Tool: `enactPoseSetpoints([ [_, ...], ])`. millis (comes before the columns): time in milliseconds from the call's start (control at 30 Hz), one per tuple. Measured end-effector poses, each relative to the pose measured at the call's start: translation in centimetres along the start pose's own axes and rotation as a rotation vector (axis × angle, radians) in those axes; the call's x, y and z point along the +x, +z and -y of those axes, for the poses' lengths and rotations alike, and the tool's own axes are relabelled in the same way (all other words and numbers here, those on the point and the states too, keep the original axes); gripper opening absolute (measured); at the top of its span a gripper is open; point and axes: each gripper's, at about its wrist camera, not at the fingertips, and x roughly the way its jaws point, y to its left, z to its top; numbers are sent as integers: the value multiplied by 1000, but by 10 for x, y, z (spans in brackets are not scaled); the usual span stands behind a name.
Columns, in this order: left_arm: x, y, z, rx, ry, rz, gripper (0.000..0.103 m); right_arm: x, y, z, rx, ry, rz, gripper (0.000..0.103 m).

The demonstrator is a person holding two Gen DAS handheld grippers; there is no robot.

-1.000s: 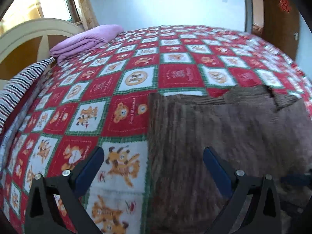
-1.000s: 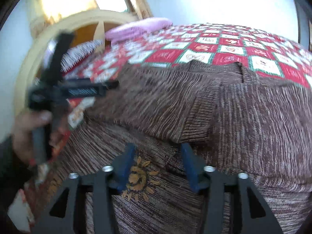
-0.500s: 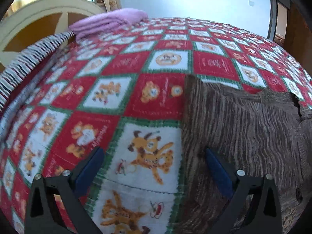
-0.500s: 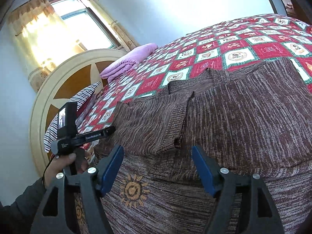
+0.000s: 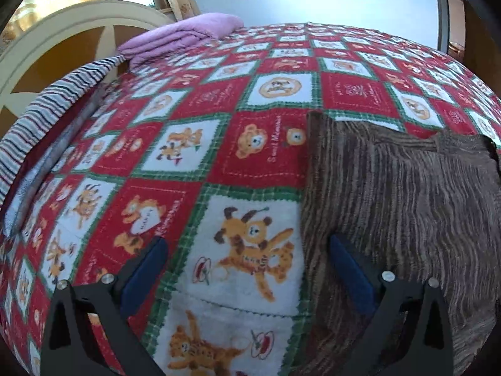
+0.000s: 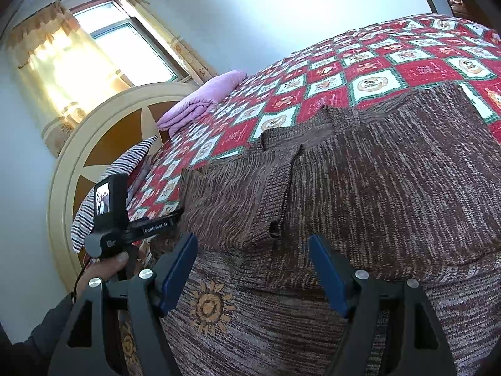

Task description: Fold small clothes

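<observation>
A brown striped knit sweater lies on the bed, one sleeve folded across its body; orange sunflower motifs show near its lower part. In the left wrist view its left edge fills the right side. My left gripper is open and empty, its right finger over the sweater's edge, its left over the blanket. My right gripper is open and empty, hovering above the sweater near the folded sleeve's cuff. The left gripper also shows in the right wrist view, held in a hand beside the sweater.
The bed carries a red, white and green cartoon-patterned blanket. A folded purple blanket and a striped pillow lie near the cream headboard. A curtained window is behind it, a doorway at the far right.
My right gripper has opened wide and lifted back from the sweater. My left gripper has shifted left, so more blanket and less sweater lies between its fingers.
</observation>
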Motion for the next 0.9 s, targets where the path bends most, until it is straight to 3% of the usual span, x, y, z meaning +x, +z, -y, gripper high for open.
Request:
enactPoseSetpoints([
  [200, -1, -8, -15, -60, -32, -33, 103, -15, 1, -4, -12, -18, 58, 75],
  [433, -3, -14, -23, -84, -27, -34, 103, -74, -16, -11, -35, 4, 79, 75],
  [600, -4, -14, -22, -82, -26, -27, 103, -103, -31, 4, -15, -97, 54, 82],
  [700, -6, -17, -32, -120, -94, -31, 103, -110, -38, 16, 26, -164, 19, 92],
  [800, -13, -24, -39, -151, -144, -26, 103, -114, -46, 21, -6, -284, 8, 92],
  [900, -27, -34, -41, -145, -141, -10, 103, -121, -50, 27, -7, -309, 16, 92],
])
